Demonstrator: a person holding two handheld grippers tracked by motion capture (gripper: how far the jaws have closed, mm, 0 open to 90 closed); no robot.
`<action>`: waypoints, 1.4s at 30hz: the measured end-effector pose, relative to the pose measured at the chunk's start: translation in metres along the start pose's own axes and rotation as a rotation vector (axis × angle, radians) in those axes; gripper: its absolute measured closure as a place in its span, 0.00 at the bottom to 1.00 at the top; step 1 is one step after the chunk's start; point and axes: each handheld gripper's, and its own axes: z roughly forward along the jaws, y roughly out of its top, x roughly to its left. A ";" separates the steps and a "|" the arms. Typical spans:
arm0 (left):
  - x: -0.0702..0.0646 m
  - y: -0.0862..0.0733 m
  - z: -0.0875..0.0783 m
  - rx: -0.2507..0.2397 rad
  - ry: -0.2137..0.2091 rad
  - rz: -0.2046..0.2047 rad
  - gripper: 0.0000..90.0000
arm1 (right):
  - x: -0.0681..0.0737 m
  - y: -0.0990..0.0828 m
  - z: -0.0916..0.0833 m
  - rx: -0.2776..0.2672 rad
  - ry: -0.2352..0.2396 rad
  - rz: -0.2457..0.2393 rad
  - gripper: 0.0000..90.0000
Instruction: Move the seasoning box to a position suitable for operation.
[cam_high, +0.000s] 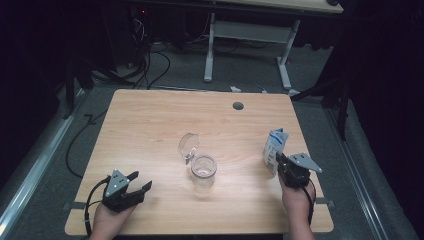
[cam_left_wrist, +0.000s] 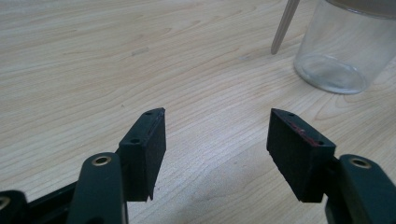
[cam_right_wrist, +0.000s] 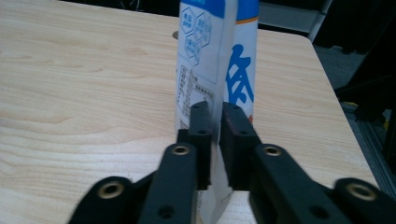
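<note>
Right tongs (cam_right_wrist: 216, 121) clenched on the near corner of an upright blue-and-white carton (cam_high: 274, 147) near the bench's (cam_high: 150, 125) right edge, left tongs (cam_left_wrist: 215, 140) released, resting beside a clear glass jar (cam_high: 203, 169).

In your right gripper view the carton (cam_right_wrist: 217, 60) is cut off at the top edge, so its spout is out of sight, and the black jaws cover its lower corner; the small print on its side panel is too fine to read. In your left gripper view the glass jar (cam_left_wrist: 343, 51) runs off the top and right edges, and the lid (cam_left_wrist: 285, 25) leaning by it shows you just a thin strip.
</note>
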 end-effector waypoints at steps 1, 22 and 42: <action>0.000 0.000 0.000 -0.003 0.001 -0.006 0.42 | 0.000 0.001 0.001 -0.001 -0.003 0.000 0.86; 0.004 0.001 0.001 0.011 -0.020 -0.044 0.42 | 0.002 0.006 0.019 -0.018 -0.015 -0.016 0.74; 0.003 0.002 -0.001 0.025 -0.075 -0.095 0.41 | -0.004 0.006 0.016 -0.014 0.048 -0.004 0.99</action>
